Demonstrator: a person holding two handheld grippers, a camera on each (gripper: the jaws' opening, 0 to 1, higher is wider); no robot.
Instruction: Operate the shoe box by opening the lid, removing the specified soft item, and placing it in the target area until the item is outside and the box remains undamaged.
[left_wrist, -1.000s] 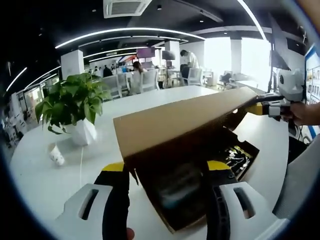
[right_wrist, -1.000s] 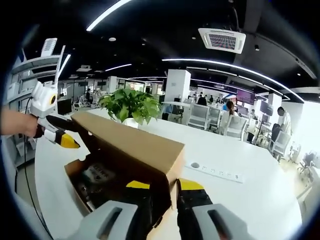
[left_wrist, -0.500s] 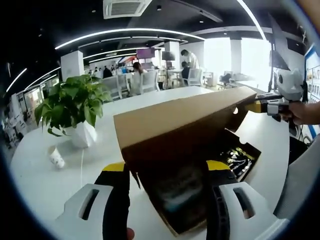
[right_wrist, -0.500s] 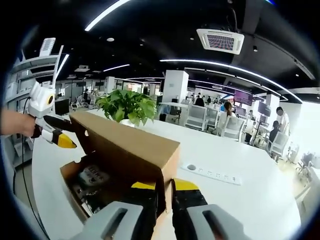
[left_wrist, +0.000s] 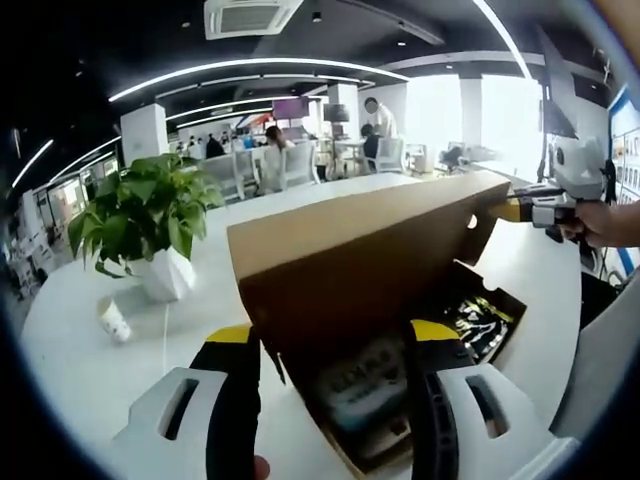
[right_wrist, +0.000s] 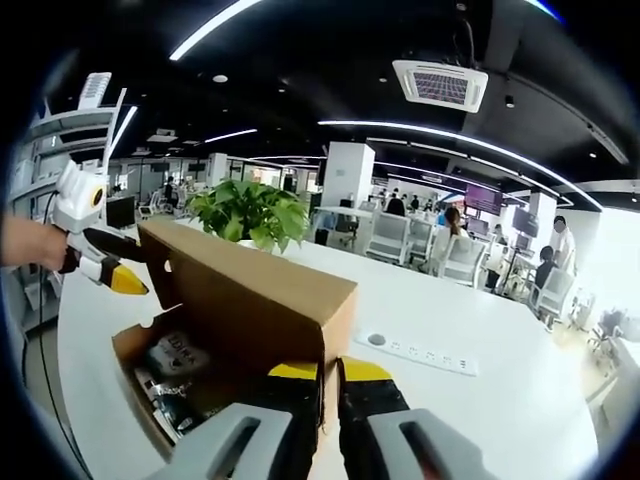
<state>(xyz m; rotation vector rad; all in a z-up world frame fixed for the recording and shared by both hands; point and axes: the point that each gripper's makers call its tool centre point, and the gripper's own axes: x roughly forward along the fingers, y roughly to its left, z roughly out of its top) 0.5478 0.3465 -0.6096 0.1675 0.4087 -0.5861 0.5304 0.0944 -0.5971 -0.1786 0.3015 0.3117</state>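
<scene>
- We see the shoe box (left_wrist: 400, 330) on the white bench (left_wrist: 120, 370), cardboard lid (left_wrist: 360, 235) raised at an angle, box open underneath
- Right claw (right_wrist: 328, 372): jaws nearly closed, pinching the lid's corner edge betw. the yellow tips; in left gripper view the same claw (left_wrist: 515, 212) sits at the lid's far corner
- Left claw (left_wrist: 335, 335): jaws wide apart, gripping nothing; box and lid edge lie betw. and beyond the tips. In right gripper view this claw (right_wrist: 120, 280) shows at the lid's far end, a hand (right_wrist: 30, 245) behind it; can't tell if its tip touches the cardboard
- Inside the box: dark packaged items w/ printed labels (right_wrist: 175, 360), one pale-labelled pack (left_wrist: 365, 385) near left claw; can't tell which is the soft item, all inside the box
- Potted plant (left_wrist: 145, 215) in white pot and a small paper cup (left_wrist: 113, 320) on bench, well apart from box
- White power strip (right_wrist: 420, 352) on bench beside the box
- Office chairs and people in background
</scene>
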